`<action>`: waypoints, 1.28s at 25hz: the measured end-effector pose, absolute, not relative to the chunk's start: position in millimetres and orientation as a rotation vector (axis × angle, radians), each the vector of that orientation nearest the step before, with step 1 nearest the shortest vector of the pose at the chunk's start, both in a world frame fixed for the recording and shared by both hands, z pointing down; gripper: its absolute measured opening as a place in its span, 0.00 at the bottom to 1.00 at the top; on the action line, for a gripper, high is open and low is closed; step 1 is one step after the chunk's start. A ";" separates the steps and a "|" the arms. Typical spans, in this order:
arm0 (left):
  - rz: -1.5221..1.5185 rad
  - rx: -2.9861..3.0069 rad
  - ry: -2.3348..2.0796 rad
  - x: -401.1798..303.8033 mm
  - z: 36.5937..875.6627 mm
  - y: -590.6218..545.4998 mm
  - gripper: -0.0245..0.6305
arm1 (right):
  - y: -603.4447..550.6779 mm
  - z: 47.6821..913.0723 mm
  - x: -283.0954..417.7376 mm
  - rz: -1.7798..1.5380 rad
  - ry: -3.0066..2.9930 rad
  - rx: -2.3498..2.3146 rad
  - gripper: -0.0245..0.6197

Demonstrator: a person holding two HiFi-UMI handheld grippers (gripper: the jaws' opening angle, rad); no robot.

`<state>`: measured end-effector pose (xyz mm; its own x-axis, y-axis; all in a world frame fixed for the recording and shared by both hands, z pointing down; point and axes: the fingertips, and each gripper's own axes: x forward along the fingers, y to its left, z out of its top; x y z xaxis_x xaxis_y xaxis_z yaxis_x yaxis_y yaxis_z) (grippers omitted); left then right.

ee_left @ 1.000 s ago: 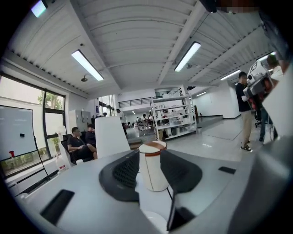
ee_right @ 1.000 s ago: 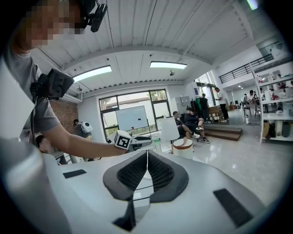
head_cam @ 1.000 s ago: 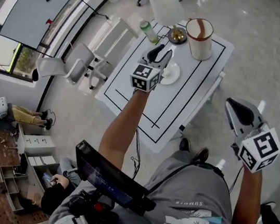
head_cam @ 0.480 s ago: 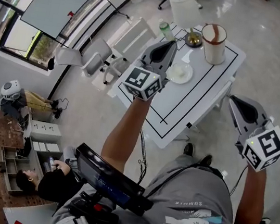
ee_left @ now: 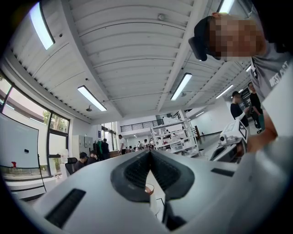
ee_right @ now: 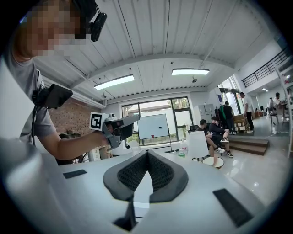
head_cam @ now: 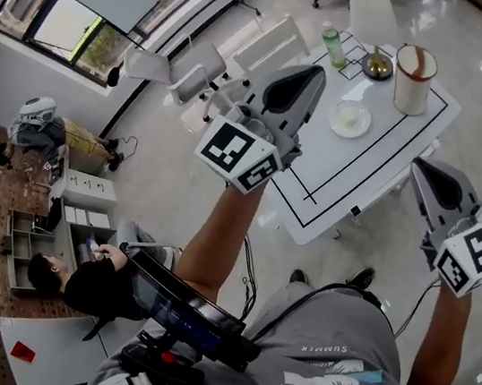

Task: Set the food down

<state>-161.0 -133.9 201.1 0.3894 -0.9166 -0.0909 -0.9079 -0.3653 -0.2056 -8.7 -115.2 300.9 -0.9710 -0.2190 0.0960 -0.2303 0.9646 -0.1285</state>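
Left gripper (head_cam: 308, 76) jaws pressed together, nothing between them, pointing level, raised well apart from the table (head_cam: 381, 168). The food (head_cam: 350, 116) is a pale item too small to identify, on a small white plate (head_cam: 360, 130) inside the table's black outline, near the bowl (head_cam: 376, 65) and tall cup (head_cam: 413, 78). It looks already set down, likely why both tools are clear of it. Right gripper (head_cam: 428, 171) jaws together too, empty, beside the table's near edge.

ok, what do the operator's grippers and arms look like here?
Both the left gripper and right gripper are light grey wedge-shaped shells with dark ribbed pads. Each carries a white cube of black square markers. Forearms are bare below a grey printed T-shirt.
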 end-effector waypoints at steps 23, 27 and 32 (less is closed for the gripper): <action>0.191 -2.404 1.559 -265.2 154.0 146.2 0.05 | 93.0 211.1 -156.3 -0.093 -3.106 0.389 0.05; 0.184 -2.416 1.574 -281.1 168.8 191.8 0.05 | 137.6 210.4 -171.7 -0.115 -3.106 0.383 0.05; 0.207 -2.419 1.570 -294.2 176.0 235.2 0.05 | 188.8 212.2 -184.5 -0.133 -3.091 0.377 0.05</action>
<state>-294.2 235.2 176.0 0.4093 -0.8768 -0.2523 -0.9122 -0.3882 -0.1308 -184.5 188.8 212.2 -0.9705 -0.2408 0.0142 -0.2387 0.9671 0.0875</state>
